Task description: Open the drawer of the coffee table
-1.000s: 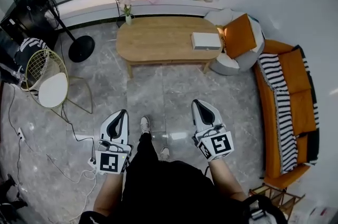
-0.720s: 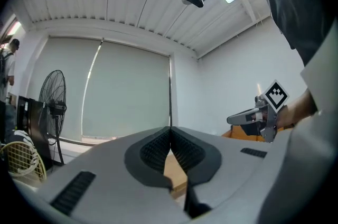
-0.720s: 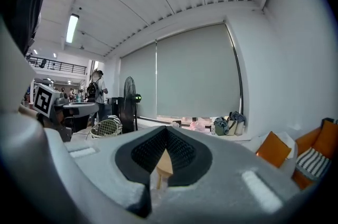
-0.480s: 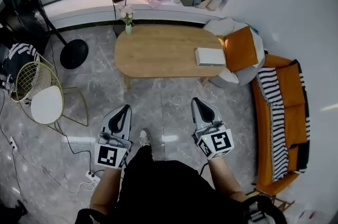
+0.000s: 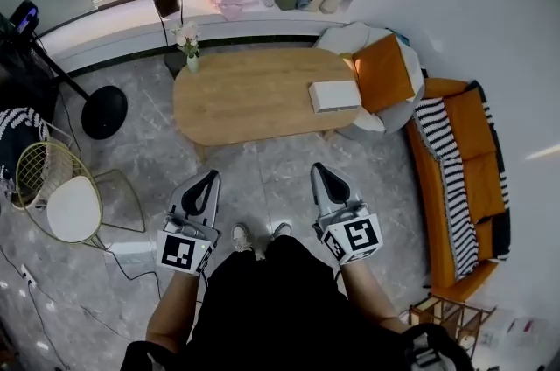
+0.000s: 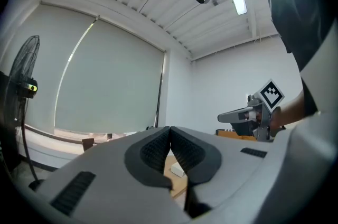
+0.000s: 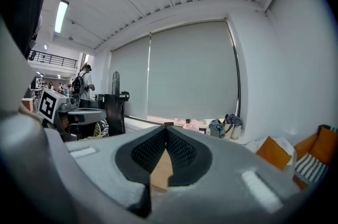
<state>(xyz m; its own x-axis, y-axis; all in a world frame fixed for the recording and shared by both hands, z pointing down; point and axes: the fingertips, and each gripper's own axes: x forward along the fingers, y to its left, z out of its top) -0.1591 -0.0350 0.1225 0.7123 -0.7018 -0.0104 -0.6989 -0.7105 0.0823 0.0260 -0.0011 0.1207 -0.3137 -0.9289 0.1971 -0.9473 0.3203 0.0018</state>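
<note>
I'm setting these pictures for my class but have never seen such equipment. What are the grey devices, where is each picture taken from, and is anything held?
A standing person holds two hand tools with two jaws each: the left gripper and the right gripper. The top-down picture comes from a camera on the person's head; the other two from cameras riding on each gripper, looking along its jaws. Both pairs of jaws are shut, holding nothing. Ahead stands an oval wooden coffee table bearing a white box and a small vase of flowers.
</note>
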